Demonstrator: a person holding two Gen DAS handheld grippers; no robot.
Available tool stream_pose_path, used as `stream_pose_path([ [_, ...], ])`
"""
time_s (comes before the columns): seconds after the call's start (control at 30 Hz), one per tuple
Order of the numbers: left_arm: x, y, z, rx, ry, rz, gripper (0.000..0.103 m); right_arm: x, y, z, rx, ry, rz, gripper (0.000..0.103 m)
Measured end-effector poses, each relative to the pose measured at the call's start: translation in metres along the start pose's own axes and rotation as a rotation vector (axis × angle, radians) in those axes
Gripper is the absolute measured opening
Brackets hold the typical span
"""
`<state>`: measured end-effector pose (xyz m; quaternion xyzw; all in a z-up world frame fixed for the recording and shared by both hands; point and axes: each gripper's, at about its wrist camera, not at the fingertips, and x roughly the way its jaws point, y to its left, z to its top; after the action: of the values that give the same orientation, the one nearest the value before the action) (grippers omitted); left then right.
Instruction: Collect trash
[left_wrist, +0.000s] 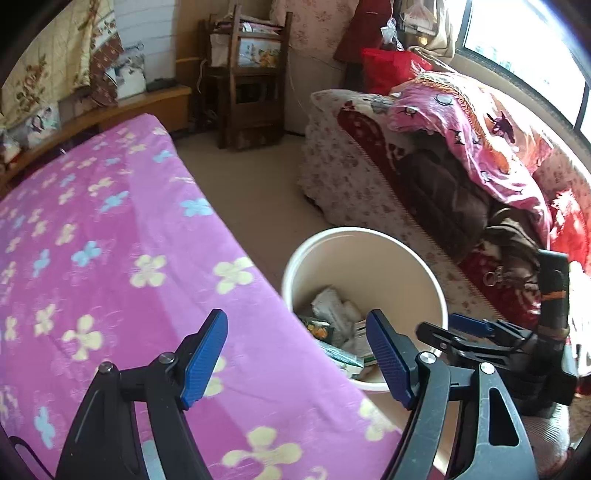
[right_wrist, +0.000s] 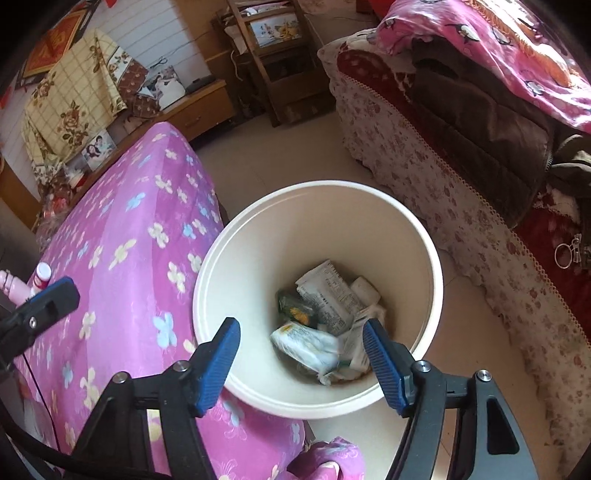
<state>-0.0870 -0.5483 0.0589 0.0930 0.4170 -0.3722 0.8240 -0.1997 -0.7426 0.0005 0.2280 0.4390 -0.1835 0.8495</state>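
A round cream bin (right_wrist: 317, 186) stands on the floor between a bed and a sofa. At its bottom lies trash (right_wrist: 325, 314): crumpled paper, printed wrappers and a green packet. My right gripper (right_wrist: 301, 325) hangs open above the bin's near side, with nothing between its blue pads. My left gripper (left_wrist: 295, 319) is open too, over the bed's edge just left of the bin (left_wrist: 369, 232), and holds nothing. In the left wrist view the right gripper (left_wrist: 454, 328) shows over the bin's right rim. One finger of the left gripper (right_wrist: 48, 299) shows at the left of the right wrist view.
The bed's pink flowered blanket (left_wrist: 110, 240) touches the bin's left side. A sofa (right_wrist: 443, 166) with floral cover, clothes and a key ring (right_wrist: 569, 254) runs along the right. Pink bottles (right_wrist: 40, 277) lie on the bed. A wooden chair (left_wrist: 251, 74) stands at the back.
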Motion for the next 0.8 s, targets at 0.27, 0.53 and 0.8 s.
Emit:
stream_pose_path([
  [0.27, -0.029, 0.007, -0.013, 0.009, -0.054, 0.05, 0.078, -0.031, 0.034, -0.014, -0.047, -0.063, -0.028, 0.072],
  [0.53, -0.085, 0.017, -0.023, -0.035, -0.174, 0.072, 0.078, -0.084, 0.072, -0.026, -0.078, -0.171, -0.06, 0.072],
  [0.8, -0.14, 0.025, -0.039, -0.027, -0.285, 0.114, 0.078, -0.136, 0.102, -0.04, -0.084, -0.3, -0.082, 0.072],
])
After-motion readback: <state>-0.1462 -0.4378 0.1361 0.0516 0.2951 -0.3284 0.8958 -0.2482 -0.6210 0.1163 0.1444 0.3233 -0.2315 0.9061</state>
